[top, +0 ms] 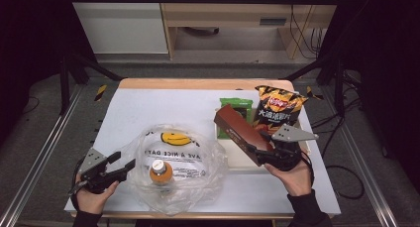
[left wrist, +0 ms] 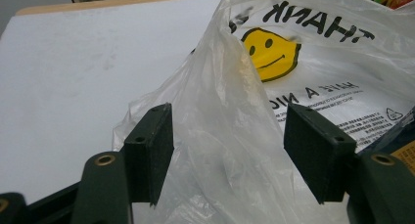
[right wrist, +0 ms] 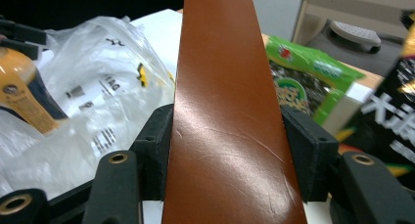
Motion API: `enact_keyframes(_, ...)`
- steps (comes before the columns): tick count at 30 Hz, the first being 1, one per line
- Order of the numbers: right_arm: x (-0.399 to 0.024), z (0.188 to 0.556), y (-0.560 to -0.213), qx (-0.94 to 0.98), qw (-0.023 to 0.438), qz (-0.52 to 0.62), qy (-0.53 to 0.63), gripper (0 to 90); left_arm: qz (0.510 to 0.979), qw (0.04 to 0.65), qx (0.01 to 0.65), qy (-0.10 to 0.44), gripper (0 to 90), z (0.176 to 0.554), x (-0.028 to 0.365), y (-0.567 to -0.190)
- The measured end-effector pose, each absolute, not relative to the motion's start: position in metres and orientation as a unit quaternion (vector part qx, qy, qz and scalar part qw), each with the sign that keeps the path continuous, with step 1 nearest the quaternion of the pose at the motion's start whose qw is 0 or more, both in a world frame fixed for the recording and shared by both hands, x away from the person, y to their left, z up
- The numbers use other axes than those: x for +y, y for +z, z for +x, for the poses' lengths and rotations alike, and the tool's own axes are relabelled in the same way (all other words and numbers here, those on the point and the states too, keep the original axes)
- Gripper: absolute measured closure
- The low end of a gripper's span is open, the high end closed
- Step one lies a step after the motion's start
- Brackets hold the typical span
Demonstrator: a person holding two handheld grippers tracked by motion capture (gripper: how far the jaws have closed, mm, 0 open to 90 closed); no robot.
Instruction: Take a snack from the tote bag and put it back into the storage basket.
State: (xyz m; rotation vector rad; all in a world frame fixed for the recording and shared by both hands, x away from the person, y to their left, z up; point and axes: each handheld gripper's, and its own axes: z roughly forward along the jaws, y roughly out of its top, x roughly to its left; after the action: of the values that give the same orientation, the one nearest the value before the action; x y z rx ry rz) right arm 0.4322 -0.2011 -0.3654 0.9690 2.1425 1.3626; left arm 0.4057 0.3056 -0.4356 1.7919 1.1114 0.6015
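1. The brown box is long and narrow. In the high view its long axis runs slantwise, from the near right, where it is gripped, up to the far left. Its free end is lifted above the white table, right of centre. In the right gripper view its glossy brown face runs straight away from the camera between the jaws.
2. The right gripper is clenched on the near end of the box, with one pad pressed to each long side. No writing can be read on the box.
3. The clear plastic bag lies crumpled at the near centre of the table. It carries a yellow smiley face and black print that reads backwards through the film: "THANK" and "HAVE A NICE DAY".
4. An orange bottle with a pale cap stands inside the bag. Its label is too small to read.
5. The left gripper sits at the near left, with its jaws spread wide. In the left gripper view a fold of bag film bulges up between the two pads, and neither pad presses on it.
6. A black and orange chip bag with white Chinese characters lies at the far right. Just left of it is a green snack packet. Both are behind the box.
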Motion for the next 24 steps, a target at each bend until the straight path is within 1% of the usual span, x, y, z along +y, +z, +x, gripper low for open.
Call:
enact_keyframes(13, -0.224, 0.432, -0.396, 0.777, 0.205, 0.378, 0.459, 43.5, 0.725, 0.457, 0.455, 0.243, 35.0, 0.406, 0.306, -0.437)
enact_keyframes(24, -0.224, 0.434, -0.422, 0.796, 0.187, 0.390, 0.424, 43.4, 0.727, 0.455, 0.454, 0.242, 34.9, 0.406, 0.307, -0.438)
